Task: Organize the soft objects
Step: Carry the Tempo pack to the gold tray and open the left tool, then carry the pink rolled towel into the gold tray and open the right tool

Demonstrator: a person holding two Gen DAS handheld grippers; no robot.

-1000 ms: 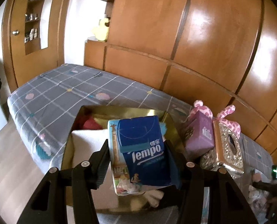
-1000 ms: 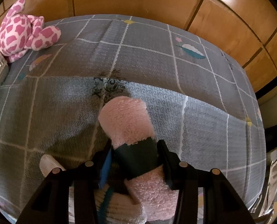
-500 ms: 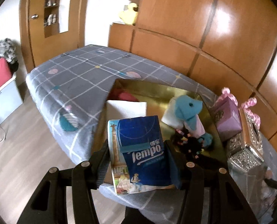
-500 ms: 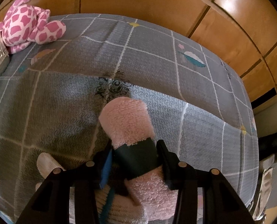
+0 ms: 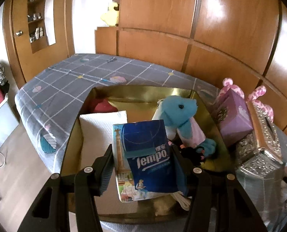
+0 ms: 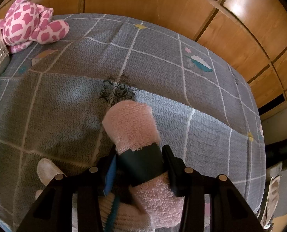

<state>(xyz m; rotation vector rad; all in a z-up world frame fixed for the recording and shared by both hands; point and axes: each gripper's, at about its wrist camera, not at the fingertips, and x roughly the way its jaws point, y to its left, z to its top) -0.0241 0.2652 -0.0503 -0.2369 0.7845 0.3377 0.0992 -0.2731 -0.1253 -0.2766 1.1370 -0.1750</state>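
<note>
My left gripper (image 5: 141, 152) is shut on a blue Tempo tissue pack (image 5: 145, 158) and holds it above the near part of a gold tray (image 5: 143, 96) on the bed. In the tray lie a white folded towel (image 5: 101, 133), a blue plush animal (image 5: 182, 116), a red soft item (image 5: 102, 106) and a small black item (image 5: 191, 153). My right gripper (image 6: 138, 162) is shut on a rolled pink fluffy sock (image 6: 132, 127) with a dark band, above the grey checked bedspread (image 6: 162, 73). Beige socks (image 6: 46, 171) lie under it.
A purple tissue box (image 5: 234, 119) and a silver ornate box (image 5: 263, 135) stand right of the tray. A pink spotted plush (image 6: 29, 27) lies at the far left of the right wrist view. Wooden wall panels (image 5: 220, 29) back the bed. Floor (image 5: 17, 164) lies left.
My left gripper with the tissue pack has pulled back and up, so the whole tray and the blue plush came into view. My right gripper with the pink sock has barely moved.
</note>
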